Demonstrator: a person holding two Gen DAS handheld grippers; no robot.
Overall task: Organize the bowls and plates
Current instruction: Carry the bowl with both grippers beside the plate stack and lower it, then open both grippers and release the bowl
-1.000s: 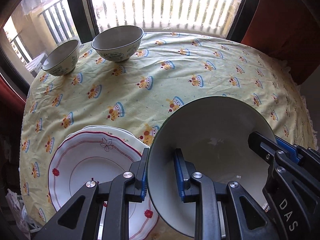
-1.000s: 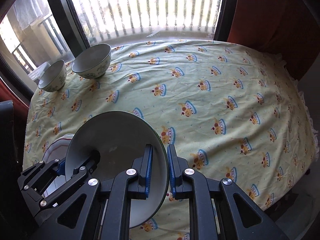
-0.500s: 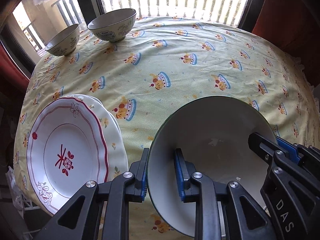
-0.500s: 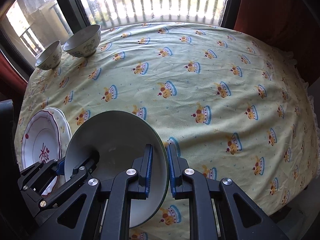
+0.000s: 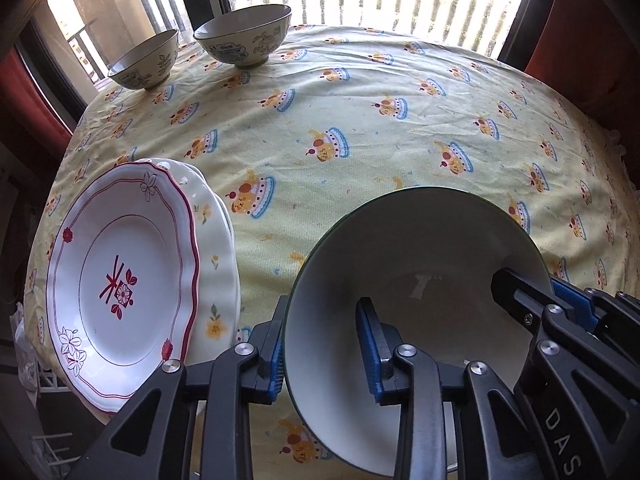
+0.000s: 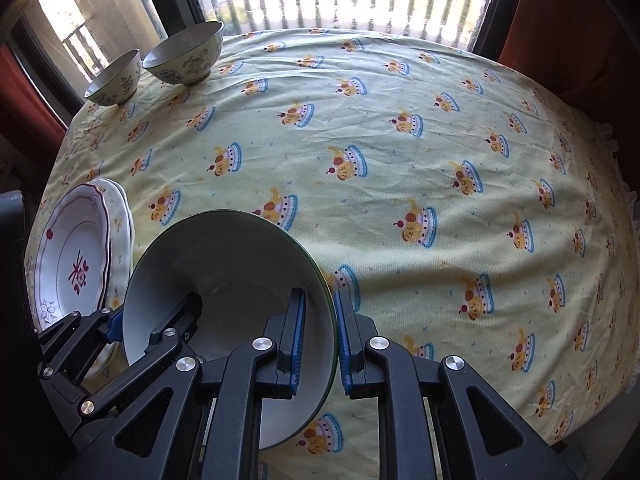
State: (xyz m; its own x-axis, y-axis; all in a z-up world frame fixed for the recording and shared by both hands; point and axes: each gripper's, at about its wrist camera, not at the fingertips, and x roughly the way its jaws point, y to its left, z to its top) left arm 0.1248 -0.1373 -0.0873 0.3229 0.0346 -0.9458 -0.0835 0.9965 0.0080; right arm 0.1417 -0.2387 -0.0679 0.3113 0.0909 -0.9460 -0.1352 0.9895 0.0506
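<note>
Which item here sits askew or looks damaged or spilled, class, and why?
The red-rimmed plate lies off-centre on the yellow-flowered plate beneath it, so that stack is uneven. The large green-rimmed bowl tilts only because the left gripper and right gripper clamp its rim. Nothing is spilled or visibly broken.

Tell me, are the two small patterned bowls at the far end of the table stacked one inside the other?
No, the smaller bowl and the larger bowl each sit on the tablecloth side by side.
</note>
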